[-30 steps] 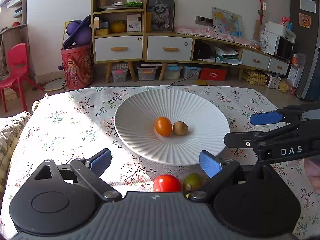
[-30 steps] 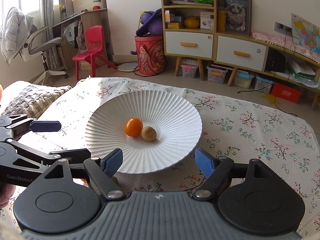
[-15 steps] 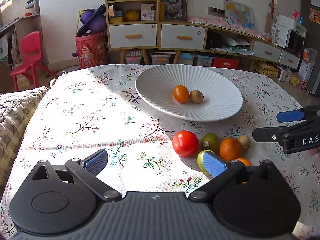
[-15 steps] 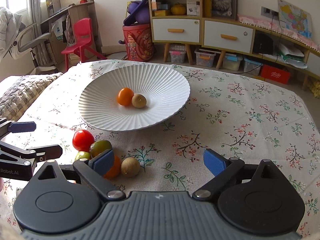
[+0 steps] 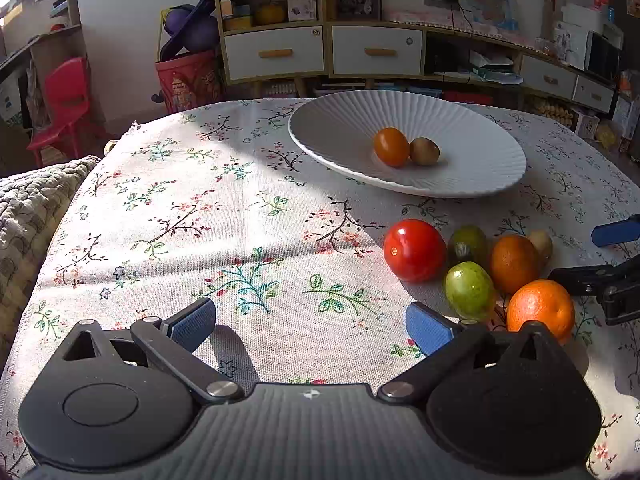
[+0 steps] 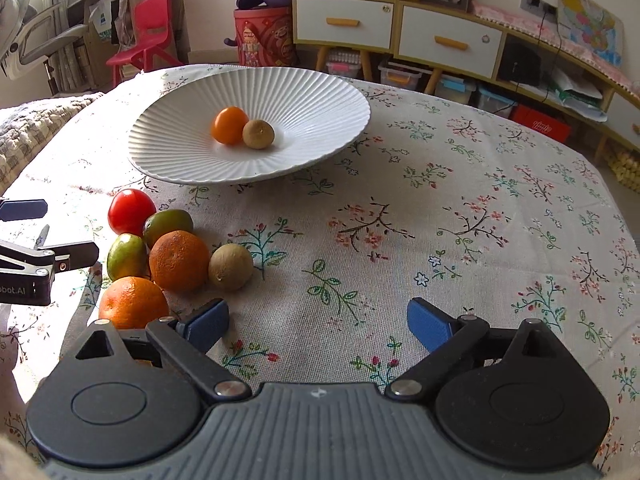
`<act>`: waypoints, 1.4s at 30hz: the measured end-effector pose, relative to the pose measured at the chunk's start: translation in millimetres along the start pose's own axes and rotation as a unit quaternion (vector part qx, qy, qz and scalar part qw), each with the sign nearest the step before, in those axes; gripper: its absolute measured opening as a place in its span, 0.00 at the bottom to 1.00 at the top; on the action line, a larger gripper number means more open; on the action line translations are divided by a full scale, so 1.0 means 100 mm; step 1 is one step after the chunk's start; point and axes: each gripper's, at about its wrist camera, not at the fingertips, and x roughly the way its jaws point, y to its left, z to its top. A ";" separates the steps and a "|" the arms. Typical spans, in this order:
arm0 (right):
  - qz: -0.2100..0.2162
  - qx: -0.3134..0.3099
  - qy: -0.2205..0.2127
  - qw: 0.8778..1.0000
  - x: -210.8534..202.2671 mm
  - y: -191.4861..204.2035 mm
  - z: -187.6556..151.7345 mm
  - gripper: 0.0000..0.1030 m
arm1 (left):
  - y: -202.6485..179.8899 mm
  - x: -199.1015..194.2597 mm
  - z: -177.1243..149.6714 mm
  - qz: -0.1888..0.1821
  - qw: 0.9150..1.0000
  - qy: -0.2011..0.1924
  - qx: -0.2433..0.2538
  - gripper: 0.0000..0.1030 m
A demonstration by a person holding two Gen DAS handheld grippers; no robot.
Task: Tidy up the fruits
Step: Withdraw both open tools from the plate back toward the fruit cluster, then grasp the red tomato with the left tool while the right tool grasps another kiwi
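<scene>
A white ribbed plate (image 5: 472, 176) (image 6: 320, 120) holds a small orange fruit (image 5: 391, 146) (image 6: 229, 125) and a brown kiwi (image 5: 424, 151) (image 6: 258, 133). On the cloth in front of it lie a red tomato (image 5: 414, 250) (image 6: 131, 211), two green fruits (image 5: 469, 291) (image 6: 167, 223), two oranges (image 5: 541, 309) (image 6: 179, 260) and a kiwi (image 6: 231, 267). My left gripper (image 5: 310, 326) is open and empty, left of the pile. My right gripper (image 6: 318, 326) is open and empty, right of the pile.
The table has a floral cloth (image 5: 200, 216). A grey knitted cushion (image 5: 28, 208) lies at its left edge. Behind stand a shelf unit with drawers (image 5: 320, 48), a red bucket (image 5: 186, 78) and a red chair (image 5: 64, 100).
Both grippers have pulled back from the plate toward the near edge of the table, so the pile of loose fruit now shows in full in both views. Both stay open.
</scene>
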 end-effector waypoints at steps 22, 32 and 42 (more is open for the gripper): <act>0.041 -0.050 -0.031 0.997 0.00 0.18 0.09 0.64 | -0.15 0.11 0.11 -0.068 0.997 -0.032 0.011 0.68; 0.049 -0.066 -0.042 0.996 -0.01 0.20 0.13 0.45 | -0.18 0.11 0.15 -0.086 0.996 -0.038 0.008 0.45; 0.063 -0.069 -0.044 0.995 0.00 0.22 0.16 0.29 | -0.17 0.10 0.16 -0.106 0.994 -0.036 0.003 0.22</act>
